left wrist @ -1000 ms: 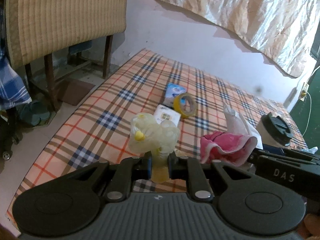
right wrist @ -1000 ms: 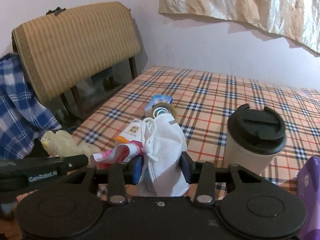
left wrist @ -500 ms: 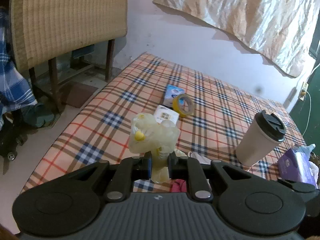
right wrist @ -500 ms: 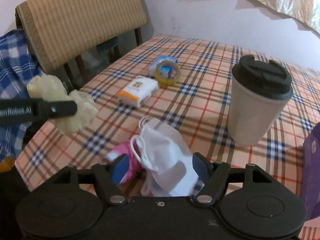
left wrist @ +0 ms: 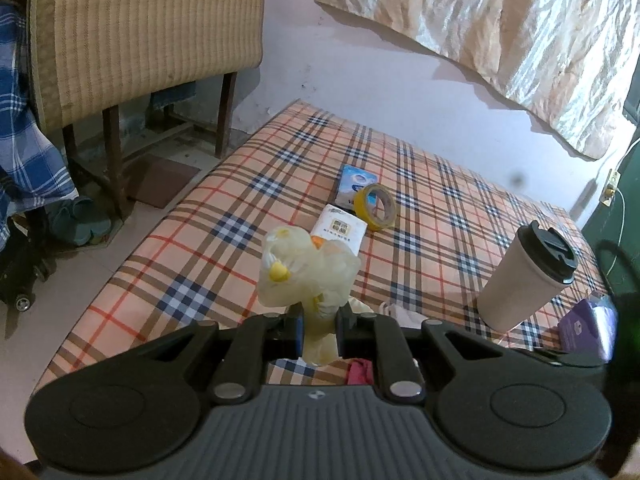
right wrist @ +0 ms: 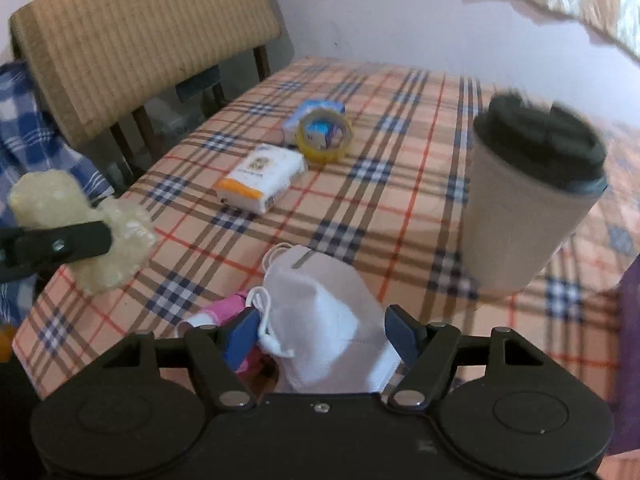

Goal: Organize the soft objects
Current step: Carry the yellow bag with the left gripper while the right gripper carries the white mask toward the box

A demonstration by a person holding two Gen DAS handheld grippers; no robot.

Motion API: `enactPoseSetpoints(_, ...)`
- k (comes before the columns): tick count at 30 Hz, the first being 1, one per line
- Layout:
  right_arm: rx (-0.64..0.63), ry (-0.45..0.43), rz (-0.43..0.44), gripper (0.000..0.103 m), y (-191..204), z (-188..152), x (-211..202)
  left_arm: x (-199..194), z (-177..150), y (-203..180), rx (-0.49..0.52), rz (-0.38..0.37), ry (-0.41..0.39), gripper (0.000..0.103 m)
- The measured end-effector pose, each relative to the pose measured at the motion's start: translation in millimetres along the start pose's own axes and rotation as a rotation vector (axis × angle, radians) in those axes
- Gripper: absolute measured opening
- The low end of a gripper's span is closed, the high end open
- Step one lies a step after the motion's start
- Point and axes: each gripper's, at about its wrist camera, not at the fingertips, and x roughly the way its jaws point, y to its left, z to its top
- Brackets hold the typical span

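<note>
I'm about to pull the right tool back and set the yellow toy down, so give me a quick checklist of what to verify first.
1. Right tool open: ok, its jaws have just been opening and stand apart.
2. White face mask released: ok, it lies on the plaid cloth between the jaws, no pad pressing it.
3. Pink cloth down too: ok, beside the mask.
4. Left tool grip on the yellow plush toy: ok, shut on its lower end.
5. Coffee cup clear of the right tool's way back: cannot tell, it stands close on the right.
</note>
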Motion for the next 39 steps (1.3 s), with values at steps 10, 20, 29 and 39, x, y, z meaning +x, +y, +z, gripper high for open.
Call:
enactPoseSetpoints(10, 0.015, -0.152, 0.005, 0.052, -7.9, 12.1, -41.5, -4.0, 1.5, -3.9, 0.004, -0.007, -0.008, 0.017)
enactPoseSetpoints(20, -0.013, -0.273, 0.042, 0.052, 2.9, 37.3, -95.2, -12.6, 16.5, -25.1, 0.067, -0.024, -0.034, 0.017)
enactPoseSetpoints(29, -0.025, -0.343, 0.029, 0.052, -0.8, 52.3, -129.0, -22.0, 39.5, -34.8, 0.123, -0.029, -0.054, 0.017)
enactPoseSetpoints(39, -0.012, -0.384, -0.002, 0.052, -17.0, 51.9, -156.3, -28.4, 47.5, -54.2, 0.159, -0.045, -0.064, 0.017)
